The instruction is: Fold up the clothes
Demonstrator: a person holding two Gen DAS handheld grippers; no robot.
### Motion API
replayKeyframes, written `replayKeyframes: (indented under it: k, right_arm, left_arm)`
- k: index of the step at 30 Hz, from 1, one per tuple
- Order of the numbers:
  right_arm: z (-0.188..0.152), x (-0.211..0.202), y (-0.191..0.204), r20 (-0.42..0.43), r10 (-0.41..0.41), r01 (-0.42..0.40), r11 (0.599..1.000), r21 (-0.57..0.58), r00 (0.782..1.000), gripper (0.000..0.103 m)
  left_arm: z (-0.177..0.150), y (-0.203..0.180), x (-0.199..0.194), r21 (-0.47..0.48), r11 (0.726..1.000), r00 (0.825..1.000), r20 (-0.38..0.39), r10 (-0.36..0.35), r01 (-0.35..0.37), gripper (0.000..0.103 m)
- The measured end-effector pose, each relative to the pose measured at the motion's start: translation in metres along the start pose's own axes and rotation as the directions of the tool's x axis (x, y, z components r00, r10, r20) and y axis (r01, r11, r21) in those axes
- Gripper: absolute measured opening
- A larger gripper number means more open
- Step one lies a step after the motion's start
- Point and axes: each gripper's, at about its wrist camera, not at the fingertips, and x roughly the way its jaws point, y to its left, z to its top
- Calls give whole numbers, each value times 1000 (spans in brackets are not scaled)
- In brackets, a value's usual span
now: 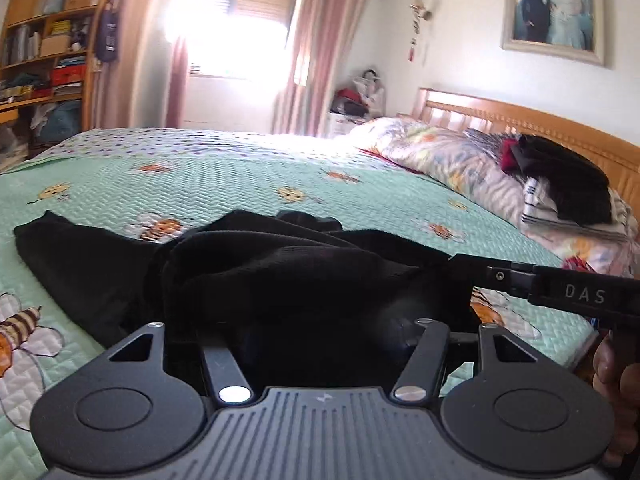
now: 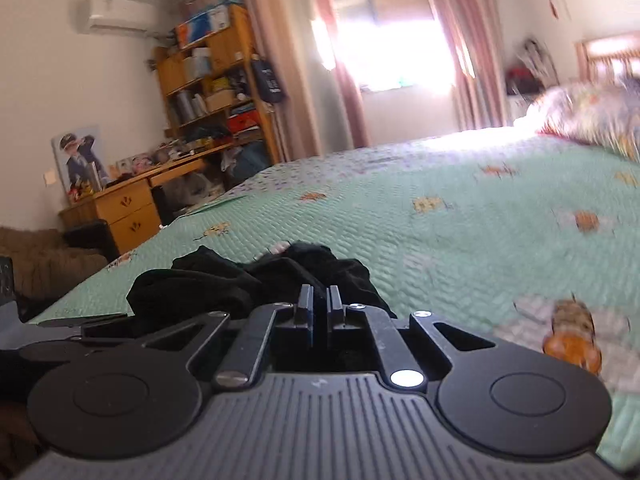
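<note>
A black garment (image 1: 256, 276) lies bunched on the green bee-print bedspread (image 1: 248, 184). In the left wrist view it covers my left gripper's fingers, so its jaws are hidden under the cloth. My right gripper (image 1: 460, 266) comes in from the right and its tip is at the garment's right edge. In the right wrist view my right gripper (image 2: 319, 300) has its fingers close together with a thin gap, at the near edge of the black garment (image 2: 224, 284). Whether cloth sits between the pads is not clear.
A floral duvet (image 1: 448, 152) and a pile of dark and striped clothes (image 1: 568, 192) lie by the wooden headboard (image 1: 520, 116). A bookshelf (image 2: 216, 80) and desk (image 2: 132, 196) stand beyond the bed's far left side. A bright window (image 1: 240, 28) is behind.
</note>
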Motion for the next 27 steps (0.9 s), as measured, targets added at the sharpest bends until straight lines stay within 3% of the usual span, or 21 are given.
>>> replayKeyframes:
  k: [5, 6, 8, 10, 12, 14, 16, 17, 18, 27]
  right_arm:
    - [21, -29, 10, 115, 119, -120, 993, 1, 986, 6]
    - [28, -36, 15, 152, 150, -149, 989, -18, 977, 0]
    - [30, -36, 24, 121, 181, -168, 979, -115, 976, 0]
    - [30, -35, 34, 76, 205, -184, 959, -217, 976, 0]
    - [24, -33, 21, 63, 121, -108, 977, -183, 991, 1]
    - [23, -39, 5, 99, 51, -36, 989, -146, 994, 7]
    - [24, -33, -9, 64, 25, -16, 989, -146, 998, 24]
    - [22, -25, -15, 36, 22, -16, 989, -150, 999, 41]
    - [20, -15, -18, 14, 17, -15, 987, -160, 1000, 48]
    - [-6, 85, -18, -142, -47, -1, 949, -314, 989, 50]
  left_arm:
    - [13, -22, 7, 105, 993, 998, -46, -40, 45, 62]
    - [16, -25, 9, 115, 991, 996, -65, -64, 71, 62]
    - [18, -31, 17, 133, 979, 981, -139, -137, 155, 64]
    - [13, -45, 30, 181, 964, 968, -192, -158, 194, 64]
    - [2, -54, 37, 215, 964, 969, -222, -110, 159, 63]
    - [-8, -54, 32, 207, 964, 965, -233, -118, 168, 64]
    - [-17, -52, 24, 187, 962, 959, -238, -154, 201, 66]
    - [-18, -51, 22, 188, 962, 960, -235, -152, 198, 66]
    - [-17, -49, 21, 189, 964, 962, -230, -144, 189, 66]
    - [-13, -42, 14, 193, 970, 970, -218, -106, 149, 68]
